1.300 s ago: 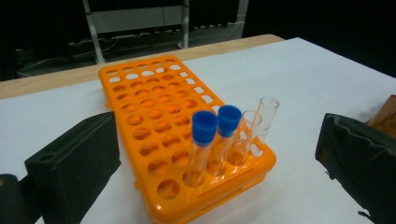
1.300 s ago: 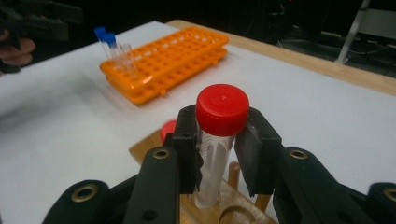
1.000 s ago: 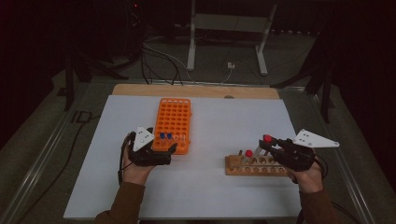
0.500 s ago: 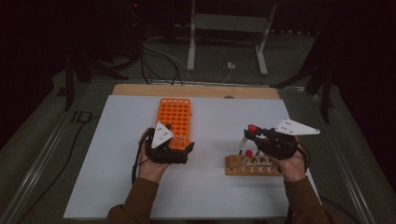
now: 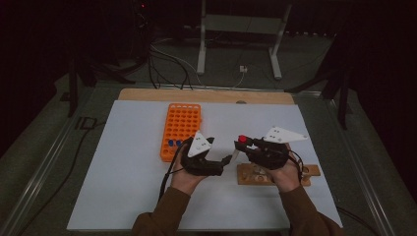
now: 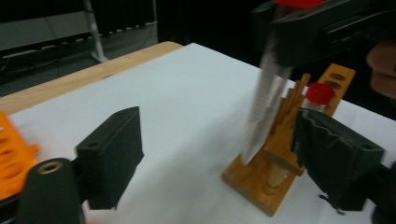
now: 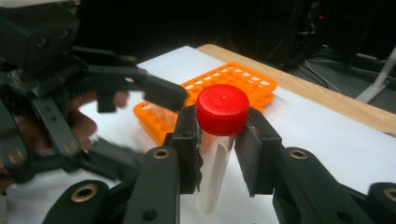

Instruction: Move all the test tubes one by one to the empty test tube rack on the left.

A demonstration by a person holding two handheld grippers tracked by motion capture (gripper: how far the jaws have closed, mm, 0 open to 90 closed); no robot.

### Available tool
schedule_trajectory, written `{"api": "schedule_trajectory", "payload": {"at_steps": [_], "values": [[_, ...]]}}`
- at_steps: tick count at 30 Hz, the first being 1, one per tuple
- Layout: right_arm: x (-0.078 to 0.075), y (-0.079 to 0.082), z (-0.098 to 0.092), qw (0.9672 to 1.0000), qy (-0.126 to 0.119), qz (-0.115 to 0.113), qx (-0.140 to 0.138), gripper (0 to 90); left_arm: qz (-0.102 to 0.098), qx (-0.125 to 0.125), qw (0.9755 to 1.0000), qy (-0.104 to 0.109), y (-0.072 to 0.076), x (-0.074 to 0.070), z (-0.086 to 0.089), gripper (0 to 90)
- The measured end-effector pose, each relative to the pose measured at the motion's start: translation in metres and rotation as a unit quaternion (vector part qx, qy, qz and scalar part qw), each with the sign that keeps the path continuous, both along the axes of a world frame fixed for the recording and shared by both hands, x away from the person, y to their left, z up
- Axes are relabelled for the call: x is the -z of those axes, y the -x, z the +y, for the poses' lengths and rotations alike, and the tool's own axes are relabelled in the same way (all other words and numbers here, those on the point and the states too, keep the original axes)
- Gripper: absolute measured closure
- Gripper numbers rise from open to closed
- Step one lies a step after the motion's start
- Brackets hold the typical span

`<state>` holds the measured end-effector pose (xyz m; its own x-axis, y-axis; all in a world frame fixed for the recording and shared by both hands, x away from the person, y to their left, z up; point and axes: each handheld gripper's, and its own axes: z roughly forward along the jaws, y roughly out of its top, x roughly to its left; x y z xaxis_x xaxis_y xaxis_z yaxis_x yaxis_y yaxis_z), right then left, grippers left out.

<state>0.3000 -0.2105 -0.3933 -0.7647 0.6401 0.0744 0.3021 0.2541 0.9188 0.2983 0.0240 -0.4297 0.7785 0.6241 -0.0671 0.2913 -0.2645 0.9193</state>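
Observation:
My right gripper [image 5: 243, 145] is shut on a clear tube [image 7: 215, 163] just under its red cap [image 7: 222, 109], and holds it upright above the white sheet [image 5: 133, 191], left of the wooden rack [image 5: 307, 172]. My left gripper [image 5: 223, 162] points at it from the left with its jaws apart. They have just been closing. In the left gripper view the tube [image 6: 264, 105] hangs between the two jaws, ahead of them, and touches neither. Another red-capped tube [image 6: 320, 93] stands in the wooden rack [image 6: 275, 186].
An orange rack [image 5: 182, 123] with two blue-capped tubes [image 5: 171, 143] at its near end lies left of the left hand. A wooden board [image 5: 206, 95] borders the sheet's far edge. Cables and a metal stand [image 5: 236, 44] lie beyond the table.
Both hands have come toward the table's middle: the left gripper right, away from the orange rack, the right gripper left with the tube, off the wooden rack. The left jaws stand narrower.

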Motion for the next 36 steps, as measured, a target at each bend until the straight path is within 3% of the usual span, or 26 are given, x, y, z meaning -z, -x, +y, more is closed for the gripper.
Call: {"api": "schedule_trajectory", "payload": {"at_steps": [5, 9, 16, 24, 27, 30, 36], "values": [[0.001, 0.001, 0.008, 0.9999, 0.001, 0.001, -0.011, 70.2, 0.000, 0.030, 0.9995, 0.002, 0.001, 0.003, -0.012, 46.5], [0.002, 0.002, 0.010, 0.9999, 0.002, 0.004, -0.015, 70.2, 0.001, 0.042, 0.9991, 0.011, 0.002, 0.002, -0.012, 59.2], [0.004, 0.003, 0.012, 0.9998, 0.003, 0.006, -0.020, 70.2, 0.001, 0.053, 0.9985, 0.014, 0.002, 0.003, -0.011, 70.8], [0.005, 0.003, 0.011, 0.9998, 0.003, 0.005, -0.021, 69.7, -0.001, 0.062, 0.9980, 0.011, 0.003, 0.003, -0.013, 74.6], [0.005, 0.003, 0.009, 0.9995, -0.004, 0.006, -0.030, 54.9, -0.003, 0.055, 0.9984, 0.008, 0.002, 0.003, -0.010, 74.8], [0.005, 0.004, 0.005, 0.9998, -0.009, 0.003, -0.018, 35.1, -0.002, 0.048, 0.9988, 0.009, 0.001, 0.002, -0.007, 74.8], [0.007, 0.003, -0.008, 0.9997, -0.009, -0.001, 0.022, 14.8, -0.004, 0.029, 0.9996, 0.007, 0.000, 0.002, 0.010, 74.8]]}}
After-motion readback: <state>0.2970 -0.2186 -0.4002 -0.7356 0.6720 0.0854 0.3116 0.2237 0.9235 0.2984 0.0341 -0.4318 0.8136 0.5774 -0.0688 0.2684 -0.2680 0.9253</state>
